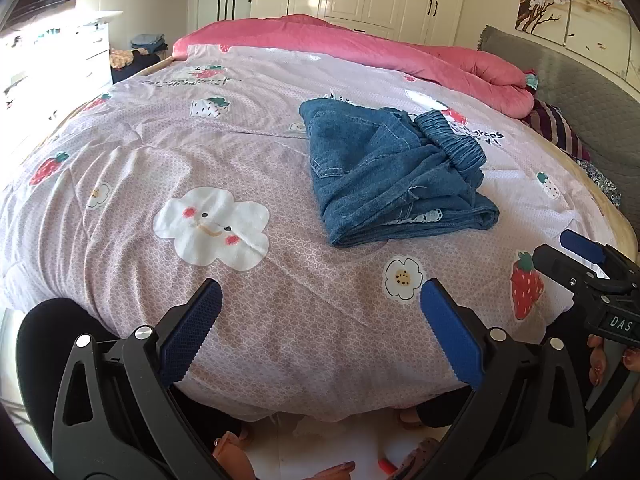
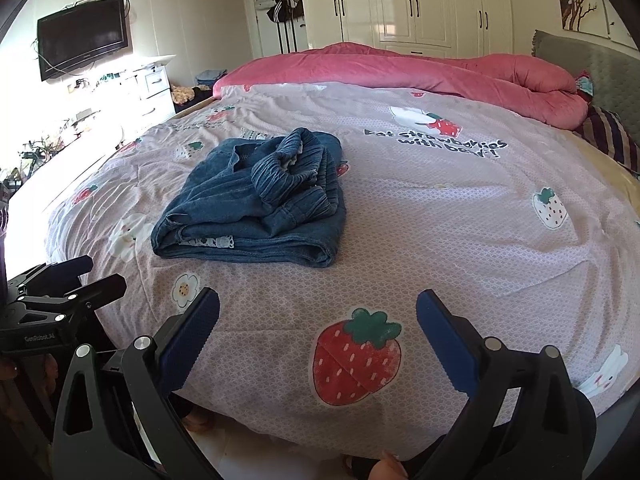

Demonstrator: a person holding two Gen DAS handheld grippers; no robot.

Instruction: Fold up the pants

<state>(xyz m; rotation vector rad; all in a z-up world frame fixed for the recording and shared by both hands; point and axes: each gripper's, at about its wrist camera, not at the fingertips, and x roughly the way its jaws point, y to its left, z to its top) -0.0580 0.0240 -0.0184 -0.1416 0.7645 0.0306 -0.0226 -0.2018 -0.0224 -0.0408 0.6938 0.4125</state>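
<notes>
1. Pants [image 1: 394,172]: blue denim, lying on the bed [image 1: 280,300] in a loose, bunched stack, partly doubled over. Elastic waistband [image 1: 450,138] sits crumpled on top at the far side; a thick folded edge faces me on the near side.

2. Jaws: both of mine are spread wide, nothing between the pads. Left gripper [image 1: 320,312] and right gripper [image 2: 318,316] both hover over the near edge of the bed, short of the denim, no contact.

3. Key relation: pants lie ahead of both grippers, further onto the bed. In the left view they sit ahead and to the right of the jaws; in the right view ahead and to the left. So the pile is roughly between the two, forward of both.

4. Nearer hand: cannot call it with confidence. Both stand well back from the near fold, at similar range.

5. Long axis: the near folded edge runs roughly across my front, left to right. Rest of the pile is too rumpled to give one clean axis.

6. Stage, as a judgement: this fits either a rough heap awaiting flattening, or a sloppy fold just released. The untidy waistband leans me toward not neat, but the pictures don't settle which.

7. Risk: stacked layers, easy to pinch only the top one.
</notes>
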